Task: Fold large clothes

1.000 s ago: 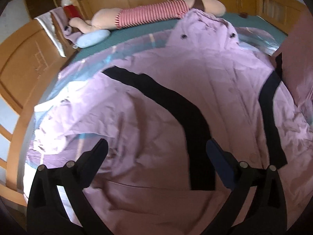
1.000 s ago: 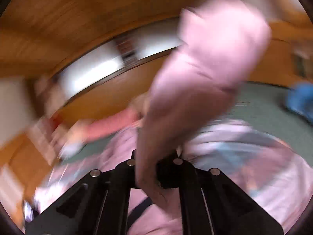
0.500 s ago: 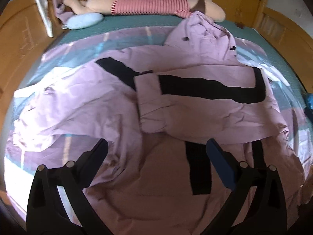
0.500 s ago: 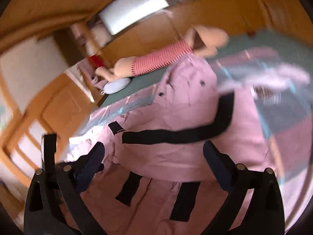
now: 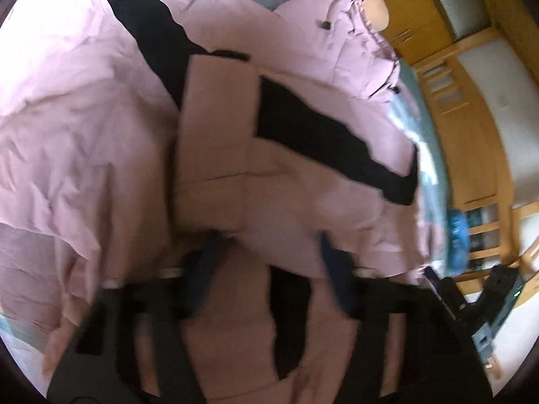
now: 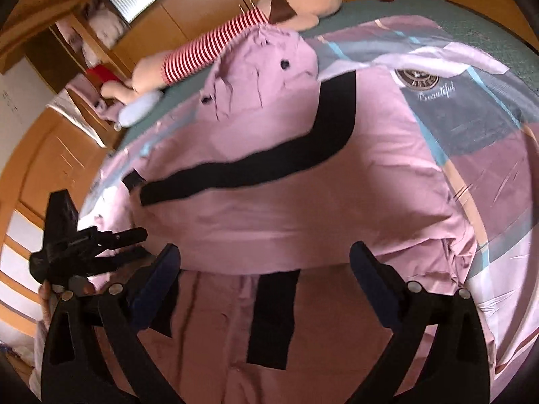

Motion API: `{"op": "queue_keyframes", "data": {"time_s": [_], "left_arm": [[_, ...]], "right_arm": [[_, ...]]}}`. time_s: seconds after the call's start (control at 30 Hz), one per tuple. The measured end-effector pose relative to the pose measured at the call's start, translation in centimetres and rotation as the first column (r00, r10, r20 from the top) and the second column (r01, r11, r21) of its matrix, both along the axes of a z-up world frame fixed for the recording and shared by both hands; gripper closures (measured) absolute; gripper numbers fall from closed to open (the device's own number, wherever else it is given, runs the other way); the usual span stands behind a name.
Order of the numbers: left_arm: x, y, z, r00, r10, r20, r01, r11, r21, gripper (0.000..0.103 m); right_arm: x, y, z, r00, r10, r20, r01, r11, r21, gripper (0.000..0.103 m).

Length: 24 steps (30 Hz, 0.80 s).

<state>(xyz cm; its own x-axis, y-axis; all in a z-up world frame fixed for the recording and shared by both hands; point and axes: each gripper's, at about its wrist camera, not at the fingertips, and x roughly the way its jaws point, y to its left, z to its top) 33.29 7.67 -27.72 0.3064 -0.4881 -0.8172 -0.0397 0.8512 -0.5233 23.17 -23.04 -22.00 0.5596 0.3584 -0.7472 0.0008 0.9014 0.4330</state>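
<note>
Two grippers, both pointing down.
The left gripper (image 5: 269,262) has just been closing, its jaws now partly shut and blurry. The right gripper (image 6: 266,269) has its jaws spread wide, nothing between them.

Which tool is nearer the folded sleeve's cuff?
Left. The left tool, jaws just closing over coat fabric, is at the cuff's lower edge; the right tool, just opened and empty, hovers mid-sleeve.

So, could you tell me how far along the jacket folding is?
Done: one sleeve lies folded across the pink jacket's chest. In hand: the left gripper's fingers have just been closing over fabric by its cuff, grip unclear; the right gripper hangs open. Left: the other sleeve and hood.
</note>
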Motion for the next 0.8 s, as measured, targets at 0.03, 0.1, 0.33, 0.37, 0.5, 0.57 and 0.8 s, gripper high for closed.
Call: {"op": "queue_keyframes", "data": {"time_s": [0.03, 0.1, 0.33, 0.37, 0.5, 0.57, 0.8], "left_arm": [[0.1, 0.2, -0.2, 1.000, -0.008, -0.010, 0.008, 1.000, -0.017, 0.090], [0.1, 0.5, -0.4, 1.000, 0.012, -0.009, -0.012, 0.999, -0.034, 0.093], [-1.0, -1.6, 0.6, 0.998, -0.060, -0.003, 0.060, 0.998, 0.021, 0.031], [-1.2, -1.9, 0.8, 0.998, -0.056, 0.015, 0.055, 0.998, 0.044, 0.022], [-1.4, -2.1, 0.9, 0.997, -0.053, 0.047, 0.044, 0.985, 0.166, 0.015], [-1.1, -1.4, 0.1, 0.999, -0.020, 0.032, 0.014, 0.983, 0.182, 0.019], [-0.2, -1.4, -0.2, 0.998, -0.035, 0.049, 0.026, 0.984, 0.174, 0.088]], "right_arm": [[0.3, 0.0, -0.5, 1.000, 0.004, -0.016, -0.003, 1.000, 0.011, 0.002], [0.9, -0.4, -1.6, 0.999, 0.006, -0.047, -0.003, 0.998, 0.061, 0.002], [3.4, -6.0, -4.6, 0.979, -0.118, -0.168, 0.173, 0.913, 0.369, 0.010], [3.6, -6.6, -4.8, 0.975, -0.143, -0.171, 0.199, 0.907, 0.372, 0.017], [3.8, -9.3, -5.3, 0.950, -0.241, -0.200, 0.295, 0.902, 0.315, 0.083], [3.2, -9.7, -5.6, 0.947, -0.232, -0.221, 0.302, 0.879, 0.369, 0.082], [1.0, -6.5, -3.8, 0.973, 0.008, -0.231, 0.098, 0.891, 0.442, 0.013]]}}
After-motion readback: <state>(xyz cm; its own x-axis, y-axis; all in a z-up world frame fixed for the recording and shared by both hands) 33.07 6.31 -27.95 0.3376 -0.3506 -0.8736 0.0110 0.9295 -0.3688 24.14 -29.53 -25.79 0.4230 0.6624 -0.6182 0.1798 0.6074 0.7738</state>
